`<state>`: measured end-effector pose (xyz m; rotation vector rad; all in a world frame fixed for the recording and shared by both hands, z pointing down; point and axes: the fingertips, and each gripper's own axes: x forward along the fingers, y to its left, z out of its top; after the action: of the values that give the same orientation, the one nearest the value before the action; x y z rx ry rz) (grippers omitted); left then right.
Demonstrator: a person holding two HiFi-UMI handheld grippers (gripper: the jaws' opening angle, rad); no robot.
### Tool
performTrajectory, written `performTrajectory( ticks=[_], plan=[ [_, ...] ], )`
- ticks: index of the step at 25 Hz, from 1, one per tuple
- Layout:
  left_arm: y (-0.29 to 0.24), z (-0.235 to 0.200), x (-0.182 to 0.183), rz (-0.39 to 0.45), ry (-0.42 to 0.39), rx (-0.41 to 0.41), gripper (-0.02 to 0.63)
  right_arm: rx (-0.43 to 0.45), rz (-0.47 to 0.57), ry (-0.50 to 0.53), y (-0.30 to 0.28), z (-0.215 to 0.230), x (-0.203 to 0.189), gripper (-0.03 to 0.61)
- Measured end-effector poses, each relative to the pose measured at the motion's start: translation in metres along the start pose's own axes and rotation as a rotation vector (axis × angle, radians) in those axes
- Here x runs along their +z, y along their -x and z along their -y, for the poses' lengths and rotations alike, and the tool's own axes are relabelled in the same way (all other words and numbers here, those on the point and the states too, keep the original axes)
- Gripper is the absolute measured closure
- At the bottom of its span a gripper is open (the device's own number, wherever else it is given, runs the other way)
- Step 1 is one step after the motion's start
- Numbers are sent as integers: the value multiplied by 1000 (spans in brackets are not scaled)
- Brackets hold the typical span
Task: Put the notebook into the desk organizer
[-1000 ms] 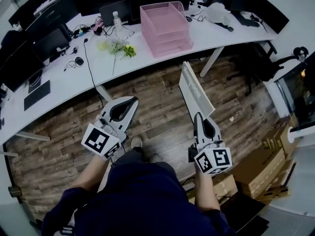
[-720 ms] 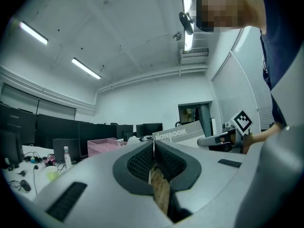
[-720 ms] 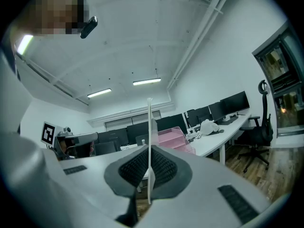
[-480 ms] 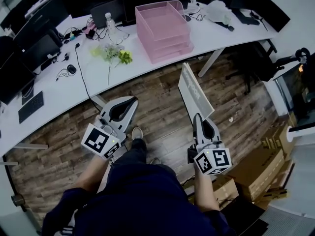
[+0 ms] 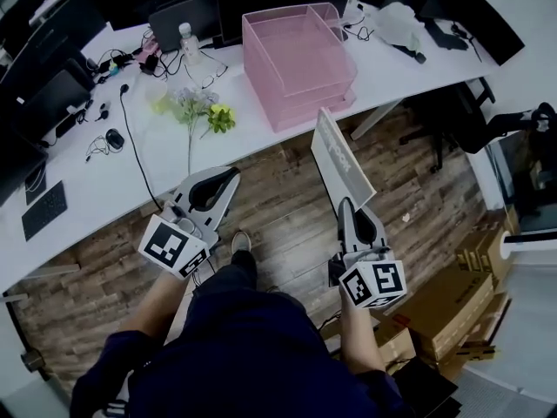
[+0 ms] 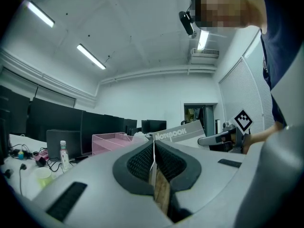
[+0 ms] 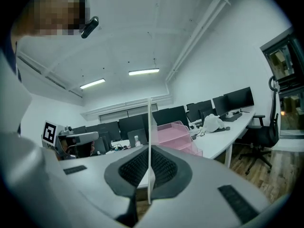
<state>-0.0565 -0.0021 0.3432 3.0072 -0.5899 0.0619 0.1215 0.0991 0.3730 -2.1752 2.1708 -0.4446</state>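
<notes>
The grey notebook [image 5: 342,159] stands upright on its edge in the air, above the wooden floor and just short of the desk's front edge. My right gripper [image 5: 347,204] is shut on its lower edge. The right gripper view has it edge-on as a thin white line [image 7: 149,127] between the pads. The pink stacked desk organizer [image 5: 296,55] sits on the white desk beyond the notebook, also visible as the pink organizer [image 7: 173,134]. My left gripper [image 5: 233,175] is shut and empty, level with the right one. The left gripper view catches the notebook [image 6: 183,133] and the organizer [image 6: 110,141].
The long white desk [image 5: 261,124] carries a bunch of flowers [image 5: 196,107], a bottle [image 5: 184,37], cables, a mouse [image 5: 113,138], a keyboard [image 5: 43,209] and dark monitors at the back. Cardboard boxes [image 5: 452,294] lie at the right, an office chair [image 5: 487,120] beyond them.
The desk and the pink organizer have come nearer in the head view. The notebook's top now reaches close to the desk edge. Both grippers keep their grip state.
</notes>
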Motion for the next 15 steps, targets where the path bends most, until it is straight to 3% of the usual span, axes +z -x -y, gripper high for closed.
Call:
performTrajectory(
  ticks=[15],
  plan=[
    [-54,-113,8,10,37,-44,581,-93,10,45,-110,14,42,568]
  ],
)
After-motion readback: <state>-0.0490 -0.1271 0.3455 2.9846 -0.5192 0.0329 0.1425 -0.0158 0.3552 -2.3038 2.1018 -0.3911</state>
